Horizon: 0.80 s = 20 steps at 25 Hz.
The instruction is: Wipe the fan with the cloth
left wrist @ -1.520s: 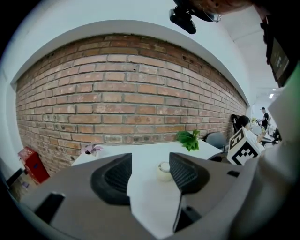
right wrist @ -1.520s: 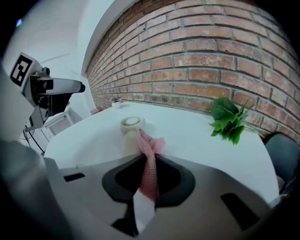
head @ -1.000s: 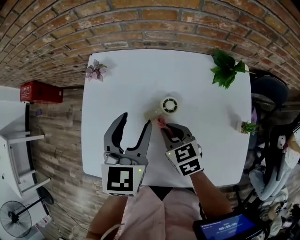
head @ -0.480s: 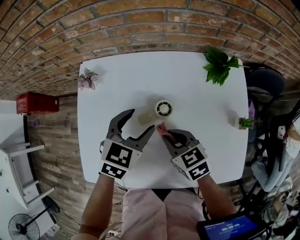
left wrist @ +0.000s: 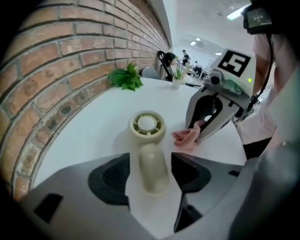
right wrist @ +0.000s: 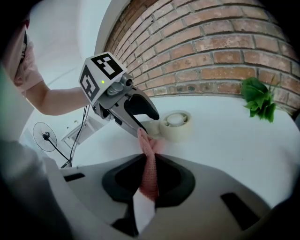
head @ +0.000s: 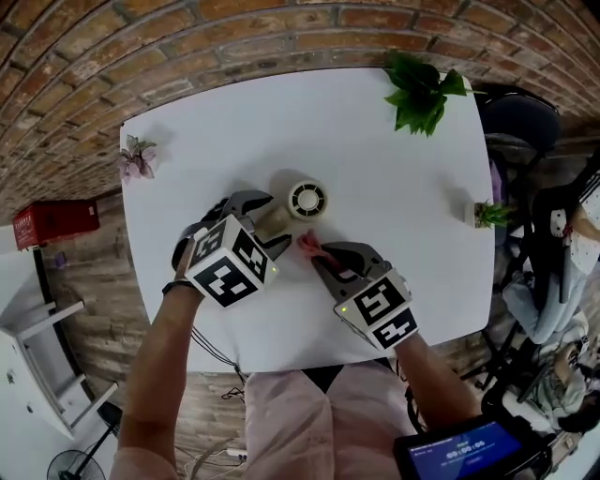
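So that the fan on the table may be steadied, its handle is straddled by the left gripper — jaws apart, just closing — the cloth clamped in the right gripper.

This looks like a staged corner of a large open-plan office or lab, not a home. A white table stands by a brick wall on plank flooring. It is dressed with a leafy plant at its far right corner, a small pot plant at its right edge and pink flowers at its far left corner. Beyond the table lies a long bright hall with ceiling strip lights and distant people. A chair and a pedestal fan stand nearby.
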Motion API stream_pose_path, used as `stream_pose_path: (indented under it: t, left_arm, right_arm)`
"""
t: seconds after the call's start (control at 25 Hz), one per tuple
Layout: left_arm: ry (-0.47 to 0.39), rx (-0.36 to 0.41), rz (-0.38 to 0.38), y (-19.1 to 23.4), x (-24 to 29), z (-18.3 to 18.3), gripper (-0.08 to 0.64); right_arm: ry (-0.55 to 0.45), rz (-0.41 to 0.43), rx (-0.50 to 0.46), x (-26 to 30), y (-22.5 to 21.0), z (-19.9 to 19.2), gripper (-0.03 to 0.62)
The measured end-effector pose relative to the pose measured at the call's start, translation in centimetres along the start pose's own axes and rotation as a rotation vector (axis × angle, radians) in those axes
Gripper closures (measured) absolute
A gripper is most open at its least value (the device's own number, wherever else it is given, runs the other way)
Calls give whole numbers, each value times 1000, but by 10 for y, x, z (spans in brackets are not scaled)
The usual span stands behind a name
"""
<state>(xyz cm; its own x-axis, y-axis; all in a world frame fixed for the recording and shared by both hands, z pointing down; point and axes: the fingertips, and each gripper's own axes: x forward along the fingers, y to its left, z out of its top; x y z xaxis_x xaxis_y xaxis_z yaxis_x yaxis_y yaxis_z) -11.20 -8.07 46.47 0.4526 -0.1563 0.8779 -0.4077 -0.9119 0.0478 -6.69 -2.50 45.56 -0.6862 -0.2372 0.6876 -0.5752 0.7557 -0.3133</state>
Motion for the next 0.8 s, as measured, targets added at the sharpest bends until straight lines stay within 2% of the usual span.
stream_pose_path:
  t: [0.08, 0.28, 0.52, 0.8]
  left_arm:
    - [50, 53, -16, -3, 7, -6, 358]
    - [87, 96, -51, -7, 11, -4, 368]
    - [116, 140, -59, -8, 12, -3, 368]
    - [112, 169, -54, -9, 12, -4, 368]
  right_arm:
    - [1, -7, 4, 1, -1, 0, 540]
    - [-2, -39, 70, 8, -7, 1, 540]
    - [-25, -75, 282, 25, -12, 13, 541]
    - [-59, -72, 536, 28, -19, 14, 545]
